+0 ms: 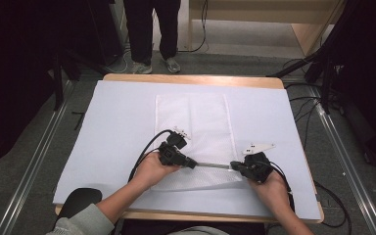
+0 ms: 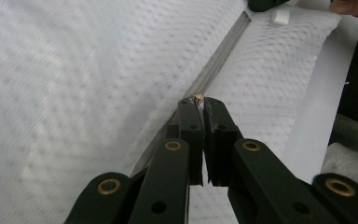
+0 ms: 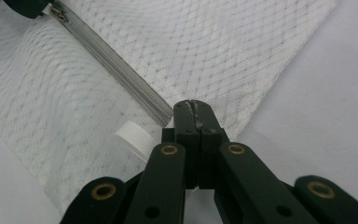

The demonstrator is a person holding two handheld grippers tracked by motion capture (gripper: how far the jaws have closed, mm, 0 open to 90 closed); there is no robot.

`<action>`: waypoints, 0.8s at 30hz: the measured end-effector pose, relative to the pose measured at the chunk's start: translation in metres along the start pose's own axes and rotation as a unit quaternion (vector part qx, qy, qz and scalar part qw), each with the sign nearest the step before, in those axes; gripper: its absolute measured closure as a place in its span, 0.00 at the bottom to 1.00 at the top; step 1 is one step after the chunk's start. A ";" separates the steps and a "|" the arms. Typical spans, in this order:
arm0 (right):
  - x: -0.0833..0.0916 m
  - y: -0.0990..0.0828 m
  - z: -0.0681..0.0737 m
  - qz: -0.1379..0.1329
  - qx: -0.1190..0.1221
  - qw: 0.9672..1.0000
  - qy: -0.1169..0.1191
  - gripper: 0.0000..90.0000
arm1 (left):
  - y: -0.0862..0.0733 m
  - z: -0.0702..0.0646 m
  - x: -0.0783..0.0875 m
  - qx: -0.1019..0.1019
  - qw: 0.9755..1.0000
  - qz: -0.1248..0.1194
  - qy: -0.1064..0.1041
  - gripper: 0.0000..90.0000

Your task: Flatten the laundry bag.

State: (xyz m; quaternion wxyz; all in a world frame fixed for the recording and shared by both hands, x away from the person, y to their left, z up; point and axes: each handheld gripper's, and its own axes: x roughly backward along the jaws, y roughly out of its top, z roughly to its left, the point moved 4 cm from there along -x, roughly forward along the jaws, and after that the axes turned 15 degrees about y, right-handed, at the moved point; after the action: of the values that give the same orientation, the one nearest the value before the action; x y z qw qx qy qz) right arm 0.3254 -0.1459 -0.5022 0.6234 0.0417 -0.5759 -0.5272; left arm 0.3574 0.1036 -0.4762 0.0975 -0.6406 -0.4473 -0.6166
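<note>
My left gripper (image 2: 199, 100), lying low, is clamped on small brass zip pull (image 2: 198, 97); right gripper (image 3: 195, 103), level, pinches white mesh bag (image 3: 223, 51) edge w/ jaws closed.

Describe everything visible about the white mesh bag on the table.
The white mesh bag is a flat, rectangular pouch of fine net fabric, lying lengthwise on the pale table cover. A grey zipper runs along its near end, stretched taut between the left gripper, shut on the zipper pull, and the right gripper, shut on the bag's corner. A white screw cap shows there.
</note>
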 end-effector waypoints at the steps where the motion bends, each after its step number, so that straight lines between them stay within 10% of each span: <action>1: 0.000 0.000 0.000 0.000 -0.004 1.000 0.001 1.00 | -0.002 0.004 0.002 0.000 1.000 0.001 0.003 0.98; 24: 0.000 0.001 -0.001 0.001 -0.005 1.000 0.002 1.00 | -0.051 0.054 0.049 0.063 0.998 -0.013 0.020 0.98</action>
State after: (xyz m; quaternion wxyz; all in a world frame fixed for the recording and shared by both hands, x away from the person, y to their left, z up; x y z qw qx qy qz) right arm 0.3265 -0.1460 -0.5019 0.6253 0.0395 -0.5721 -0.5292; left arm 0.3520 0.1919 -0.4669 0.1386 -0.6147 -0.4915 -0.6011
